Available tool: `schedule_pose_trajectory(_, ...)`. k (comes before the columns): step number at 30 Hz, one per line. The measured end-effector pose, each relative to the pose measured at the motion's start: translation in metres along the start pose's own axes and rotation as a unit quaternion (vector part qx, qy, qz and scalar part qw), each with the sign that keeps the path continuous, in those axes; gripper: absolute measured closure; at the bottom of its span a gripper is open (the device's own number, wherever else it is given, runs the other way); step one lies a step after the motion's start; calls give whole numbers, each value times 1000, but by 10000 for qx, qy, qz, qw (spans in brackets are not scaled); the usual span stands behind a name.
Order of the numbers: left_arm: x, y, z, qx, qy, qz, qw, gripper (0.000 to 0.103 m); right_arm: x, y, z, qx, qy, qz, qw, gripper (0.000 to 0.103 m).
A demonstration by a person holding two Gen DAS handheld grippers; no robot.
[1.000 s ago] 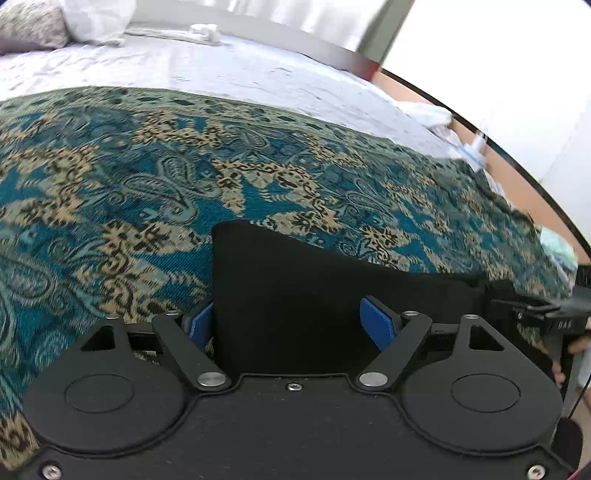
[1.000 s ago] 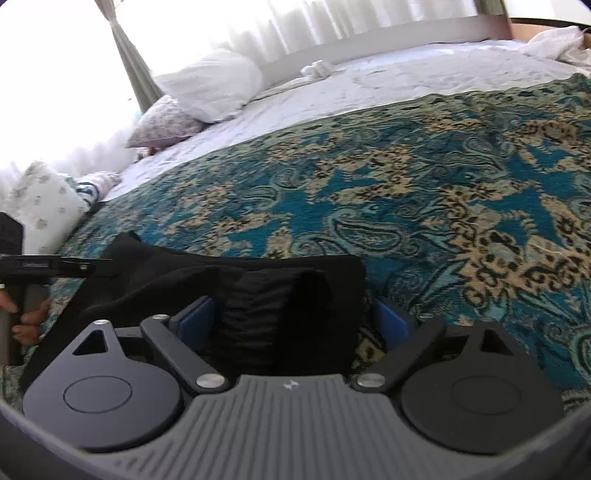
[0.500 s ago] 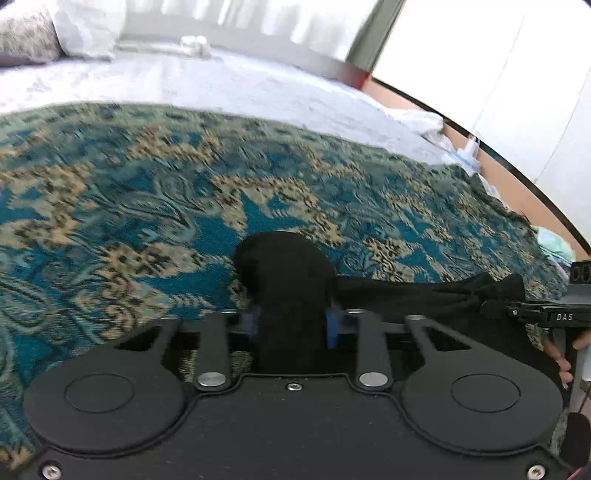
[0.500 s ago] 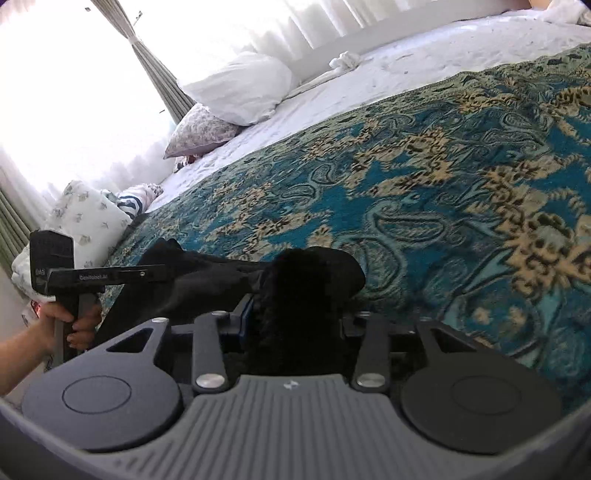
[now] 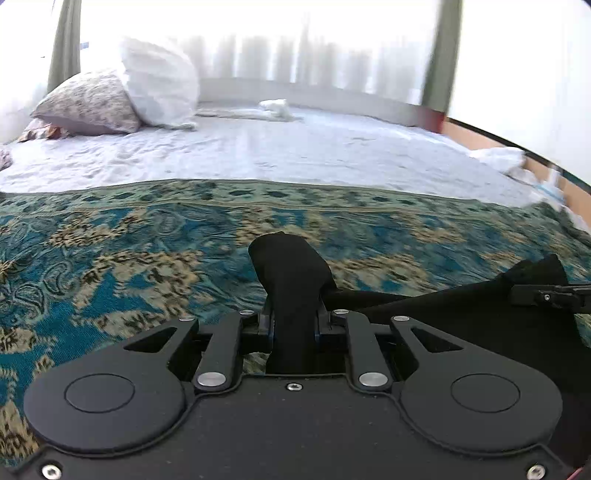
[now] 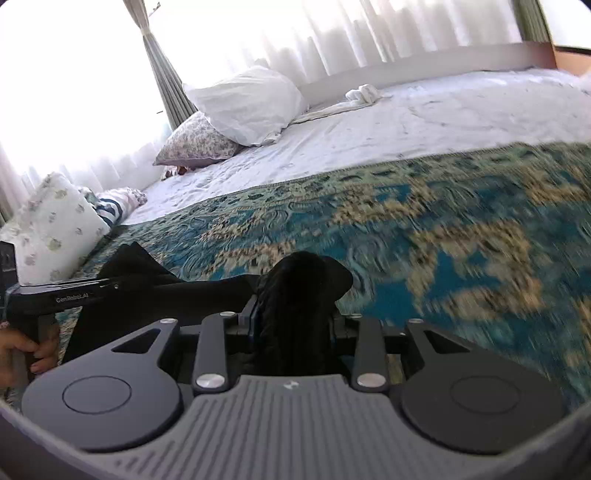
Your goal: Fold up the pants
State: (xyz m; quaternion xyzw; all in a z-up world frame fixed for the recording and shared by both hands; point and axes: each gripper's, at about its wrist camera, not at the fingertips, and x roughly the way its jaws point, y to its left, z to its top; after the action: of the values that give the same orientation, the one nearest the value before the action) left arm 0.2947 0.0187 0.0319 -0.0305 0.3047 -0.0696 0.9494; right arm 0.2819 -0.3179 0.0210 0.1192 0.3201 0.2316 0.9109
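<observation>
A second ago our two grippers stood open around the edge of the black pants (image 5: 461, 317), which lay flat on the bed. Now both are closed on the cloth. Our left gripper (image 5: 293, 325) is clamped on a bunched tuft of the pants, and our right gripper (image 6: 293, 325) pinches another thick bunch at the other end of the same edge. The view has also risen: more of the room shows now, and the patterns are blurred. So we judge that the edge is lifted and carried, probably to begin a fold (which fold, we cannot say yet).

The pants hang between the two grippers, stretched like a dark band over the blanket; the lower part is hidden behind the gripper bodies. In the right wrist view we see the left gripper from its side, with our left hand (image 6: 22, 354) on the handle.

The surface is a bed with a teal and beige paisley blanket (image 5: 110, 266) over a white sheet (image 5: 295, 147). At the head are a white pillow (image 6: 243, 103) and a flowered pillow (image 6: 199, 142). Behind them bright curtains (image 6: 332, 33) cover a window. A small white crumpled cloth (image 5: 275, 107) lies on the sheet.
</observation>
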Motion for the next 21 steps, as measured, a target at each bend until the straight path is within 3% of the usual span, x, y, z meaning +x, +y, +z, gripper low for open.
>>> schedule_pose_trajectory(5,19,3,-4,8,156,239,9996,80,25,3,0,-182,221,-228,9993,59)
schedule_pose_trajectory(7,19,2,-8,17,159,246,9996,77,22,-4,-2,12,165,-168,9997,55)
schedule_pose_trajectory(10,19,2,-6,-8,256,318,9992,60,15,-5,-3,130,117,-398,9991,37)
schedule_pose_trajectory(11,17,1,-5,-29,288,391,9988,50,12,-2,-3,65,107,-479,9988,27)
schedule_pose_trajectory(12,14,2,-6,-54,305,494,9983,40,7,2,-4,-34,85,-567,9983,23)
schedule_pose_trajectory(14,6,2,-8,-73,317,583,9978,30,-3,7,-4,-174,54,-732,9972,21)
schedule_pose_trajectory(21,-38,-3,-24,-121,335,712,9968,18,-58,33,-13,-292,-469,-1319,9897,8)
